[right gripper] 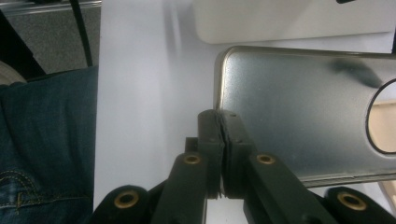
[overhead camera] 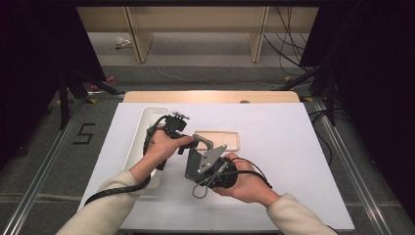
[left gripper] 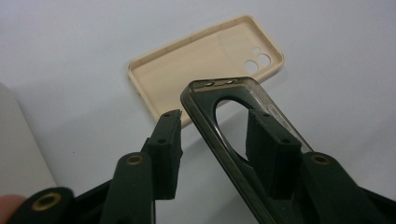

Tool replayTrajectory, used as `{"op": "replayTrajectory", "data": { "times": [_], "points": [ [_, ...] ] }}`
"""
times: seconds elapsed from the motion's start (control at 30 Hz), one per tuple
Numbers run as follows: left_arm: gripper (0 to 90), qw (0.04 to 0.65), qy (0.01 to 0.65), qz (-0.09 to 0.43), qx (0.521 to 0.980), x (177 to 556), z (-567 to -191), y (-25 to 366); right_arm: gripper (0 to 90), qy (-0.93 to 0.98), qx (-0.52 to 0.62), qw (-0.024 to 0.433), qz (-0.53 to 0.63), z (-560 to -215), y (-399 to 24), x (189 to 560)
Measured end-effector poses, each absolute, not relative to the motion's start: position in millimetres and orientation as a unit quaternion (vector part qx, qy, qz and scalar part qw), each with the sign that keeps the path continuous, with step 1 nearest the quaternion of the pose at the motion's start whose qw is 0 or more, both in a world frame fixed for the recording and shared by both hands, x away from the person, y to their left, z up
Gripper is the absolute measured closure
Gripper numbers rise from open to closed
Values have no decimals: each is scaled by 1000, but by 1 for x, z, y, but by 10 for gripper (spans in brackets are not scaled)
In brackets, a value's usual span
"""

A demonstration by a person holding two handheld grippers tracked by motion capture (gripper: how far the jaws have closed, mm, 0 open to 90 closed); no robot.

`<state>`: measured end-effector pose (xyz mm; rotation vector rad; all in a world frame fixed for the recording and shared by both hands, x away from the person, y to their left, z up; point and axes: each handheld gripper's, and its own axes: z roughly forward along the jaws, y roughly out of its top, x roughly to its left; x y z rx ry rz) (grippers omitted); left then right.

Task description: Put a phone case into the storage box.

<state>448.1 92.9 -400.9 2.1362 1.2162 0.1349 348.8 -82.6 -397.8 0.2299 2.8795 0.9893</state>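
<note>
- the dark translucent phone case (left gripper: 233,121) is held off the table (overhead camera: 274,196) at mid-front, between the two hands, with its large round cutout showing in both gripper views.
- the right gripper (right gripper: 223,122) is pinched tight on one corner edge of this case; its jaws meet with only the thin case wall between them.
- the left gripper (left gripper: 217,135) straddles the opposite end of the case, jaws at a middling gap; one pad sits behind the case wall seen through the cutout, the other stands off the outer edge, so no pressing contact is confirmed on that side.
- judgement: the step in hand is a second grip on the dark case, so that both grippers share it.
- to do it well: keep the right pinch steady, centre the case wall between the left pads, then close squarely on the rim rather than across the cutout, where the wall is thin and may flex or slip.
- avoid twisting one hand against the other; the case looks soft and would bow.
- a beige phone case (left gripper: 205,60) lies open side up on the table just beyond the held one, camera holes at its far end.
- a white tray (overhead camera: 147,132) stands along the left side of the table, under the left hand (overhead camera: 164,147).
</note>
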Motion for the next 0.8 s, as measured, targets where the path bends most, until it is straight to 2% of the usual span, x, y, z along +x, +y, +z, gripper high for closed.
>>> {"op": "replayTrajectory", "data": {
  "times": [0.43,0.8],
  "points": [
    [670,339,500,6,797,451,-406,95,886,944,68,51,319,-397,-80,346],
    [782,407,522,-23,749,446,-397,93,889,950,62,62,300,-403,-76,345]
  ]
}}
